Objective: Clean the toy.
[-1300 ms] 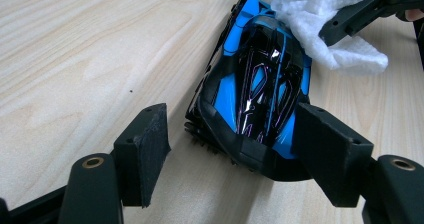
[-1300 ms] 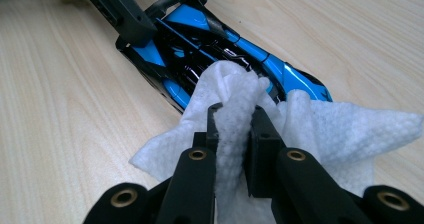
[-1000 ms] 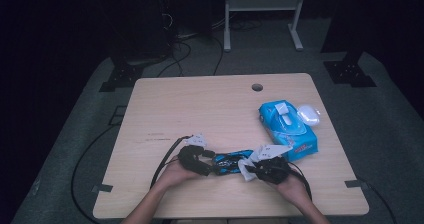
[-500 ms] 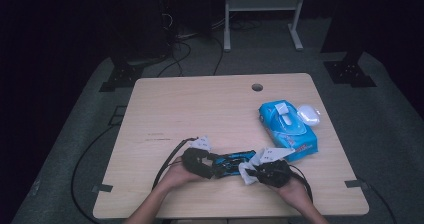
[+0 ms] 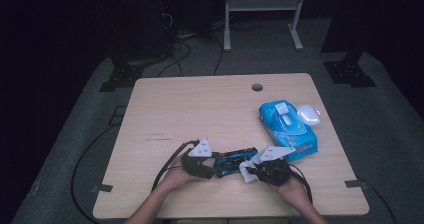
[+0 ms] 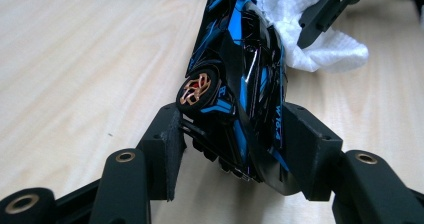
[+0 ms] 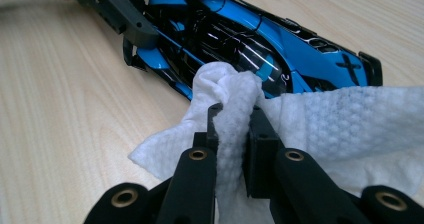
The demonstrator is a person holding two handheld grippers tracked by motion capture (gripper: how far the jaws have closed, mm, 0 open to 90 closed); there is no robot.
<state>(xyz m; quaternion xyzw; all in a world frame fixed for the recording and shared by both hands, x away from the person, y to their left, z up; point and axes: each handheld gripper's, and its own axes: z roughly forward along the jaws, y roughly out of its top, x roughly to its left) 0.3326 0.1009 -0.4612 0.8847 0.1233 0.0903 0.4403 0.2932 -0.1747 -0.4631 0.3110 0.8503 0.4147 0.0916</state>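
A blue and black plastic toy racing car (image 5: 235, 160) is held near the front edge of the wooden worktop (image 5: 200, 109) while a white paper wipe (image 7: 320, 119) is pressed to it.

The left gripper (image 6: 227, 141) is seen with its jaws just closed onto the car's sides, pads against the body; lettering on the car cannot be read. The wipe is pinched by the right gripper (image 7: 235, 129). A blue wet-wipe packet (image 5: 287, 129), its print illegible, lies toward the right edge.
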